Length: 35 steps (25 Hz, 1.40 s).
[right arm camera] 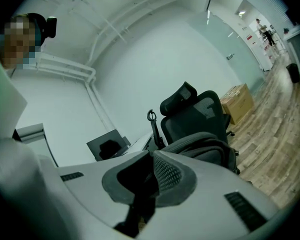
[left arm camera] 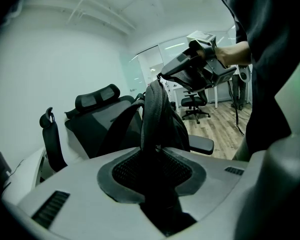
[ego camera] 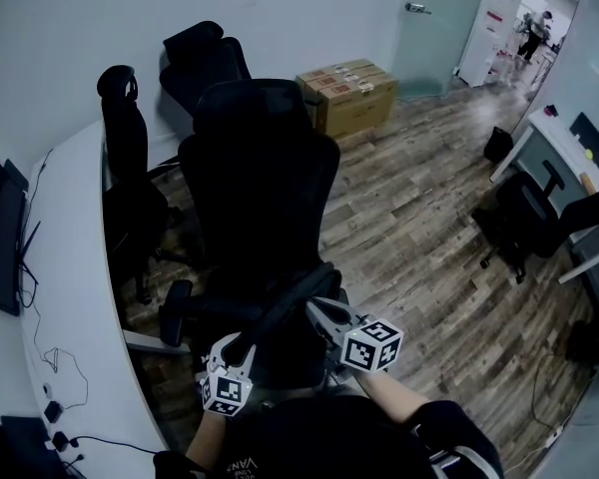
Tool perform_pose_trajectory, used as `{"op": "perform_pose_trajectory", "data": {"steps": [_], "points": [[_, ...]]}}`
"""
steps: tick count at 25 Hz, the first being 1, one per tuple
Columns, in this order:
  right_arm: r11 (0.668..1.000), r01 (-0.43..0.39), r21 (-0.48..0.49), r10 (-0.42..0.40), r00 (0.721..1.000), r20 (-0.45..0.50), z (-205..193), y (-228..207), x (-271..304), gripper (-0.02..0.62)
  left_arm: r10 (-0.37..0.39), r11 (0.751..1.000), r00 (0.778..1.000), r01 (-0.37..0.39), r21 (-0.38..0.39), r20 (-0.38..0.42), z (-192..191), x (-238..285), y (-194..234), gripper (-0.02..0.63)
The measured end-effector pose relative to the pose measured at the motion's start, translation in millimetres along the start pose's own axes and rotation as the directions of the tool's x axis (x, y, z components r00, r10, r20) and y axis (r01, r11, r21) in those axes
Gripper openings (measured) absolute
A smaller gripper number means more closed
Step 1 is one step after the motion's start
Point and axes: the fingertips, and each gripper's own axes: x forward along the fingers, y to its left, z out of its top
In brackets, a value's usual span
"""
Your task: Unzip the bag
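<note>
The black bag (ego camera: 285,307) rests on the seat of a black office chair (ego camera: 260,178) just in front of me. My left gripper (ego camera: 242,347) is at the bag's near left side. In the left gripper view its jaws (left arm camera: 157,171) are shut on a fold of the bag (left arm camera: 157,114), which rises upright from them. My right gripper (ego camera: 317,309) reaches the bag's top edge from the right. It also shows in the left gripper view, where the right gripper (left arm camera: 162,76) pinches the top of the bag. In the right gripper view its jaws (right arm camera: 145,176) are shut on a small dark piece, seemingly the zipper pull, with the bag (right arm camera: 202,146) behind.
A curved white desk (ego camera: 70,297) with a monitor (ego camera: 0,233) and cables runs along the left. More black chairs (ego camera: 130,168) stand behind, and cardboard boxes (ego camera: 347,93) sit by the wall. Another chair (ego camera: 534,218) and a desk are at right on the wooden floor.
</note>
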Motion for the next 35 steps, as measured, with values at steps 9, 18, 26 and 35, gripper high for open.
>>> {"op": "perform_pose_trajectory", "data": {"steps": [9,18,26,35], "points": [[1.000,0.022,-0.002,-0.022,1.000,-0.004,32,-44,-5,0.054,0.067,0.994,0.997,-0.069,-0.084,-0.029,7,4,3,0.138],[0.996,0.078,0.043,-0.078,0.997,-0.005,58,-104,-11,0.054,0.155,0.974,0.986,-0.163,-0.155,-0.057,12,11,8,0.138],[0.984,0.149,0.095,-0.146,0.989,-0.036,52,-156,-12,0.054,0.200,0.962,0.977,-0.210,-0.174,-0.071,12,12,9,0.138],[0.977,0.167,0.134,-0.163,0.986,-0.043,45,-164,-11,0.054,0.189,0.965,0.977,-0.204,-0.168,-0.101,8,11,8,0.140]]}}
